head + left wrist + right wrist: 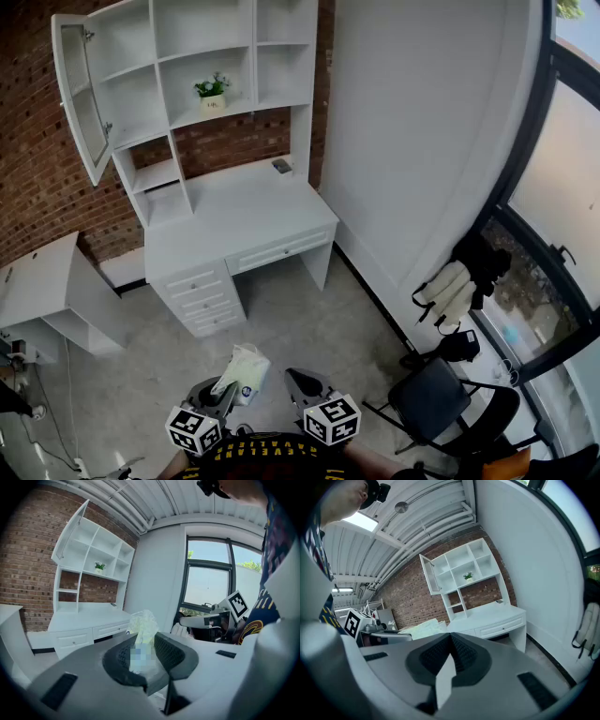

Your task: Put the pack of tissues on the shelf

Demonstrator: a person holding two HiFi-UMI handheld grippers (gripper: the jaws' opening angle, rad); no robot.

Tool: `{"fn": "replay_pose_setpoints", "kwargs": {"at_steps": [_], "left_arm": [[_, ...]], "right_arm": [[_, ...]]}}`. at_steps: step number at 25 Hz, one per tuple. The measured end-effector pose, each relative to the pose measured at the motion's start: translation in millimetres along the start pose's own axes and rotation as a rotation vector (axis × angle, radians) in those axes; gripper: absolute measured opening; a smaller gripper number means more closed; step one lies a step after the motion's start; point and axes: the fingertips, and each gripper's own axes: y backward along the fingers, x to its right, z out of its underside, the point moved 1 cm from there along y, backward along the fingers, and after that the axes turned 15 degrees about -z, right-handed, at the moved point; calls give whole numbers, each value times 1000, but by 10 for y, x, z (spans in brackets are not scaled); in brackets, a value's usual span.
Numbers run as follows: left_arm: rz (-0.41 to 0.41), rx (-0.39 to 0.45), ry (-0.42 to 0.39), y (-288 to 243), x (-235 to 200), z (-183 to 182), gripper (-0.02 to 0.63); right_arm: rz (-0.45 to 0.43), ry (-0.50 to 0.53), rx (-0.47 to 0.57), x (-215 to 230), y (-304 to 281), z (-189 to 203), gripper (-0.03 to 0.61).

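Note:
My left gripper [228, 391] is shut on a pale green-white pack of tissues [243, 370], which sticks out forward from the jaws over the floor. In the left gripper view the tissue pack [144, 629] stands pinched between the dark pads. My right gripper [302, 382] hangs beside it, shut and with nothing in it; its jaws meet in the right gripper view [450, 645]. The white shelf unit [178, 75] rises over a white desk [234, 220] against the brick wall, some way ahead of both grippers.
A small potted plant [213, 94] stands on a middle shelf, and a dark small object [281, 166] lies on the desk. The cabinet's glass door [77, 103] hangs open at left. A black chair [441, 394] with clothing stands at right by the window. A low white table [42, 281] is at left.

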Motion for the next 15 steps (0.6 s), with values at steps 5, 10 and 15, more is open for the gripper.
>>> {"fn": "replay_pose_setpoints", "kwargs": {"at_steps": [5,10,15], "left_arm": [[8,-3,1,83,-151,33,72],[12,7,-3,180,-394,17,72],[15,12,10,287,-764,38,74]], "right_arm": [[-2,7,-6,-138,-143,38,-9],[0,9,-3,-290,-359,45,-9],[1,-9,45,-448,-657,12,-9]]}}
